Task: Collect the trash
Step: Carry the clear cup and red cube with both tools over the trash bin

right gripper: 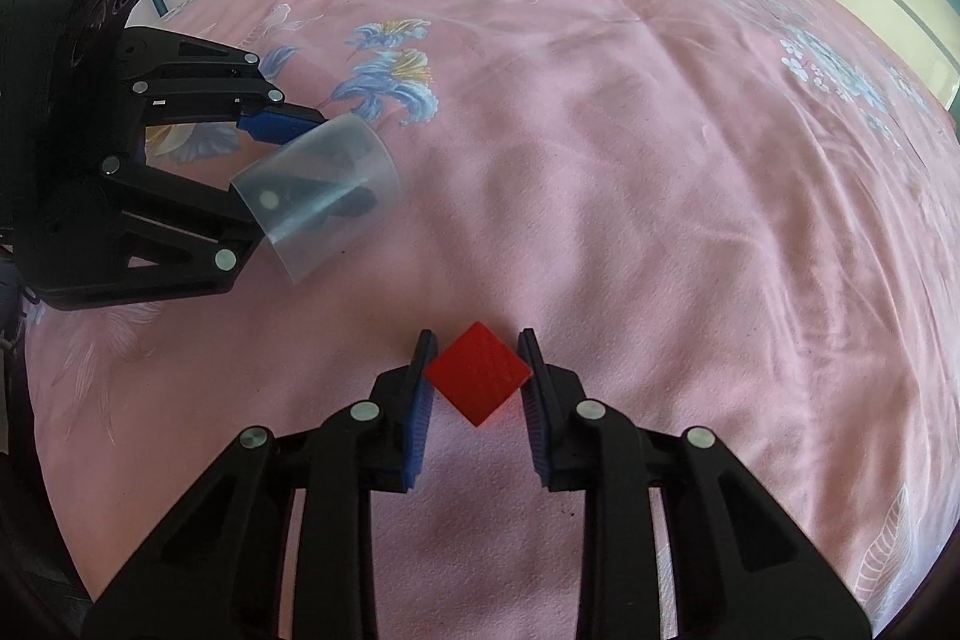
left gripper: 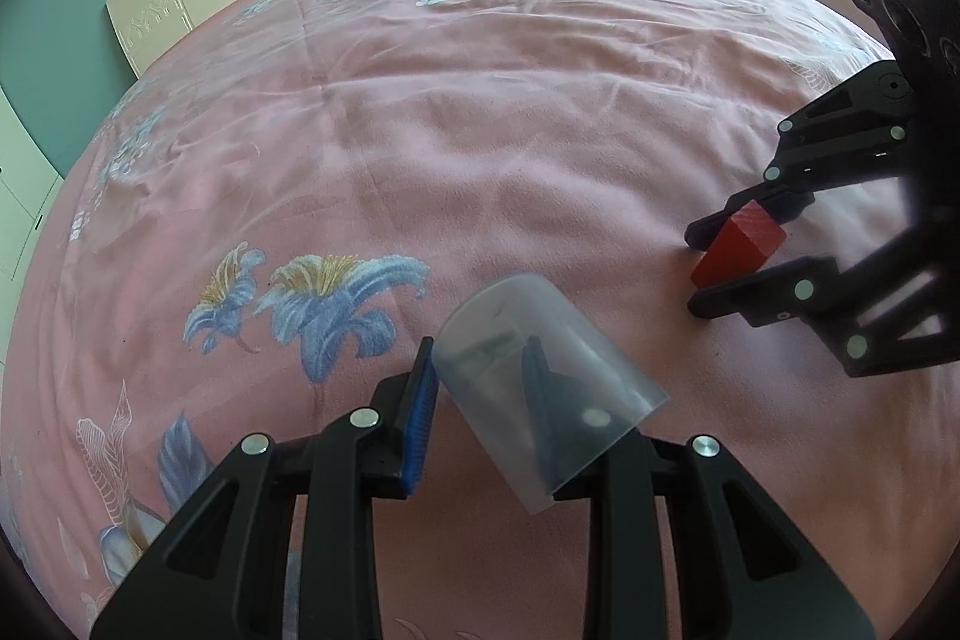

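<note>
The left gripper (left gripper: 480, 400) is pinching the cup's (left gripper: 540, 388) wall as a bin, while beside it the right gripper (right gripper: 477, 376) is clamping the red block (right gripper: 478, 371).

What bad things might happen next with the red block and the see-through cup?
The right gripper pinches the red block by two opposite corners, not flat sides, so the block might twist or pop out when lifted. The left gripper holds the thin plastic cup by its wall, one finger inside; the cup hangs tilted and might bend or slip. The soft pink bedspread could let a dropped block tumble away.
</note>
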Demonstrator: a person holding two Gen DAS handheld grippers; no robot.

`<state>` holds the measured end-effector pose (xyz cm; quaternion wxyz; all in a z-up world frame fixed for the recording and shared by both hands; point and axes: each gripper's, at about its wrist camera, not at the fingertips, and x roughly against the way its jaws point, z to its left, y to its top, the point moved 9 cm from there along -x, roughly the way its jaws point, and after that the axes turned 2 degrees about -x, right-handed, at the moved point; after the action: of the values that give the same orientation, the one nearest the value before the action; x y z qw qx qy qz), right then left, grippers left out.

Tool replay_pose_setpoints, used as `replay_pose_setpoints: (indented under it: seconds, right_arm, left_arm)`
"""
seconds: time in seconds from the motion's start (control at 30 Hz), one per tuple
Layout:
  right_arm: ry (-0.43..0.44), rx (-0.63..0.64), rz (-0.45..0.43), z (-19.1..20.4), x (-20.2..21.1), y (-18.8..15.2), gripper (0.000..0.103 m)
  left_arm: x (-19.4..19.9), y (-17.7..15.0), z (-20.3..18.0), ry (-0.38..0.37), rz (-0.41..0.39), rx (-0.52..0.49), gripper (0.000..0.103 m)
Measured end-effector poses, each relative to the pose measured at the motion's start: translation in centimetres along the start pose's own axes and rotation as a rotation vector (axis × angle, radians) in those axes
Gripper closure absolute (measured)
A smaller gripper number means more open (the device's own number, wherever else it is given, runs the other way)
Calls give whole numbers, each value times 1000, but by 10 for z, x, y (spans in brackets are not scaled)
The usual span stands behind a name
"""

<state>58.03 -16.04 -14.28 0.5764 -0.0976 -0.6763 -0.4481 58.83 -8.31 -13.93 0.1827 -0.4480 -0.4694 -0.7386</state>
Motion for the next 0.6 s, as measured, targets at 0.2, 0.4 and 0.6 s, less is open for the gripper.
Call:
replay_pose_setpoints:
  seconds: [0.2, 0.4, 0.6]
  right_arm:
    - [-8, 19, -6, 15, 21, -14, 75]
    - [-19, 20, -45, 35, 57, -33, 75]
    - [-30, 49, -59, 71, 92, -57, 75]
  left_arm:
    - [11, -13, -6, 5, 8, -13, 72]
    - [37, -32, -20, 1, 7, -30, 72]
    - [77, -57, -44, -2, -7, -67, 72]
